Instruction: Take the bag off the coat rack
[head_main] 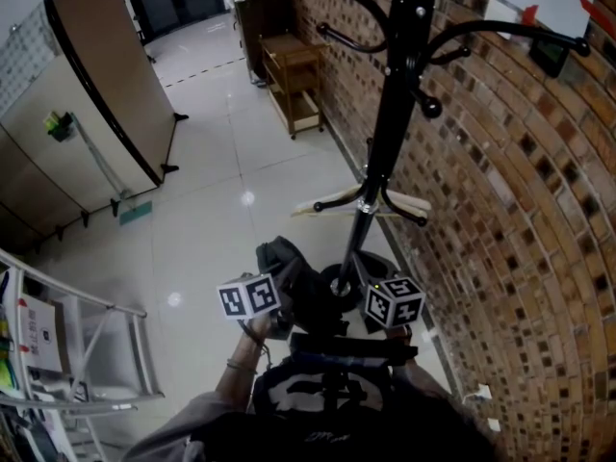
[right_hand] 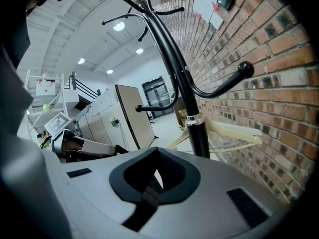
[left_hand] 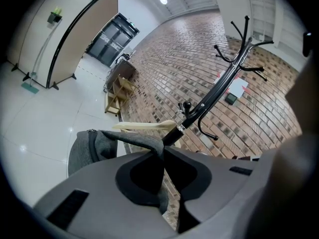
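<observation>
**Grey bag held low beside the coat rack**

A dark grey bag [head_main: 287, 266] made of soft cloth is seen low down. It is just beside the black pole of the coat rack [head_main: 393, 114] and near the rack's round foot. The bag is crumpled, and a small zip piece is seen on its top edge. What is inside the bag cannot be told.

A fold of the grey cloth is pinched by the left gripper [left_hand: 163, 152], and its jaws are pressed together on the cloth. In the left gripper view, the rest of the bag is seen hanging to the left of the jaws. A black strap [right_hand: 148, 195] is held by the right gripper [right_hand: 156, 166]. Its jaws are almost closed around the strap, and a thin gap is left above it. The two grippers are held near each other in front of the pole.

A pale wooden hanger [right_hand: 234, 131] is hung low on the pole, above the bag.

A brick wall [head_main: 520, 210] is seen right behind the rack. Farther along the wall a wooden shelf cart [head_main: 294, 80] is stood, but what is on its shelves cannot be made out. A tan folding screen [head_main: 96, 104] is stood on the shiny white floor [head_main: 221, 191].
</observation>
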`<state>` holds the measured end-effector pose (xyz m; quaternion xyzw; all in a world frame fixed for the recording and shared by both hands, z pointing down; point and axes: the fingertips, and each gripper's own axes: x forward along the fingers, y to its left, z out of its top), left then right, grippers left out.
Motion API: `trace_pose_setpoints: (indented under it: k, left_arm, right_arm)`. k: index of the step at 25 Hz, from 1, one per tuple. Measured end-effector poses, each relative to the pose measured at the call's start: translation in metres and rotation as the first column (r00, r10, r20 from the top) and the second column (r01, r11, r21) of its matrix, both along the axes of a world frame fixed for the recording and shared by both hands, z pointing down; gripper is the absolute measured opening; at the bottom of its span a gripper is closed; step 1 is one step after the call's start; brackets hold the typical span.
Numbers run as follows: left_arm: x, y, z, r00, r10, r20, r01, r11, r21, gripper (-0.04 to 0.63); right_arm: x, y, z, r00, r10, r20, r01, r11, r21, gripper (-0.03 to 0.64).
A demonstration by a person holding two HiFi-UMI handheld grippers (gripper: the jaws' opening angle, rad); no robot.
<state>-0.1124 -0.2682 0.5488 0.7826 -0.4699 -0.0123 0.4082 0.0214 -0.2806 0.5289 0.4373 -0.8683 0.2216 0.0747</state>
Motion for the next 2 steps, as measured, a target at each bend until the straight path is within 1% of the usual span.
trace_pose_setpoints:
  k: [2]
  left_arm:
    - [0.0001,0.0002,0.0017,1.0,-0.001,0.001,0.001,1.0,-0.004,0.038]
  right_arm:
    - [-0.0001,0.0,0.0018,1.0,-0.005,-0.003,0.005,1.0,0.0,-0.012]
